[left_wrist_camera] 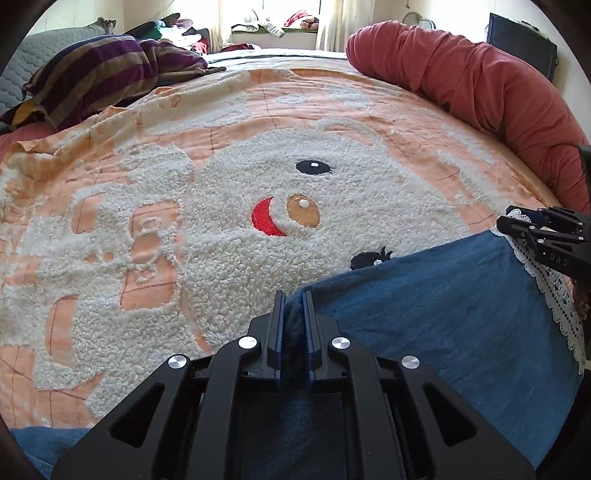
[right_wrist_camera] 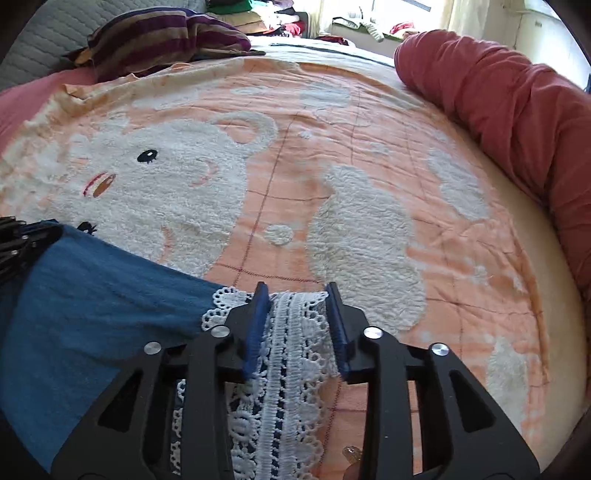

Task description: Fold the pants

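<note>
The blue pants [left_wrist_camera: 443,314] with a white lace hem [left_wrist_camera: 554,295] lie on the bear-pattern blanket [left_wrist_camera: 258,184]. My left gripper [left_wrist_camera: 294,295] is shut on a fold of the blue fabric at the pants' left edge. My right gripper [right_wrist_camera: 297,291] has its jaws apart around the lace hem [right_wrist_camera: 291,350], which lies between the fingers; it shows at the right edge of the left wrist view [left_wrist_camera: 543,236]. The blue cloth [right_wrist_camera: 92,295] stretches to the left in the right wrist view, toward the left gripper [right_wrist_camera: 18,240].
A long red bolster [left_wrist_camera: 480,81] curves along the bed's right side [right_wrist_camera: 517,110]. A purple-striped blanket [left_wrist_camera: 103,74] is heaped at the far left [right_wrist_camera: 166,40]. Piles of clothes [left_wrist_camera: 177,33] lie beyond, by the window.
</note>
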### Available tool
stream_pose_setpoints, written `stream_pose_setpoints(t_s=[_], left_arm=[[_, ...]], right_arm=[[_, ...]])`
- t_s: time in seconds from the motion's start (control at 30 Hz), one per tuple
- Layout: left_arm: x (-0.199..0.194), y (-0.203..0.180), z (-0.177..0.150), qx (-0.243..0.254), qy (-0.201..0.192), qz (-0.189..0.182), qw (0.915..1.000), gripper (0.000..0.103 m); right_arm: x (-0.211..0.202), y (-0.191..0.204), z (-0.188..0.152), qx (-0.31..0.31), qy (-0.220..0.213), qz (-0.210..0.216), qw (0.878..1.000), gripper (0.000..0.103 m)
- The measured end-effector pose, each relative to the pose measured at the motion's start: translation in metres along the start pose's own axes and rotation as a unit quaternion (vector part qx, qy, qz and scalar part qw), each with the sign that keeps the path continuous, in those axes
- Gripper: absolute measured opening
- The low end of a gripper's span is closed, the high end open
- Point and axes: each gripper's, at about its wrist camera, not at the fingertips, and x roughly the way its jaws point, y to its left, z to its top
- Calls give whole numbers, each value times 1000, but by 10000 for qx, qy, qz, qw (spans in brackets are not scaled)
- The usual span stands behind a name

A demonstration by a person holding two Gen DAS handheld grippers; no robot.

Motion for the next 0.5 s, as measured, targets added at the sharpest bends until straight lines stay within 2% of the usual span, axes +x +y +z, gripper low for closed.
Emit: stream_pose_setpoints(t_s=[0.07,0.13,0.23,0.3,0.37,0.4,0.43,0.5], left_arm=[[-1,3,-1,-73,-37,-17,10000,13],[-4,7,-1,-150,-76,-36,9999,15],[-10,7,-1,-174,-99,53,9998,19],[-16,6,-1,-179,-153,95,9997,23],[-28,4,-2,-169,-258,145,9994,38],[-34,2,-2,-167,-312,162,9992,42],[-38,1,-3,-164,-343,168,9991,45],[-49,-2,-4,-136,-413,183,9989,45]], right_arm=[[-3,-2,-1,30,-86,-176,9998,42],[-5,-9,-2,191,-129,-136,9996,57],[-10,-20,-6,471,-215,-140,9986,59],[-17,-26,-9,641,-313,-193,9973,67],[-26,-30,-11,761,-439,-159,9960,69],[-30,-31,-13,812,-494,-160,9953,72],[-37,-33,-15,898,-589,-183,9940,73],[-48,-34,-18,1007,-768,-124,9919,74]])
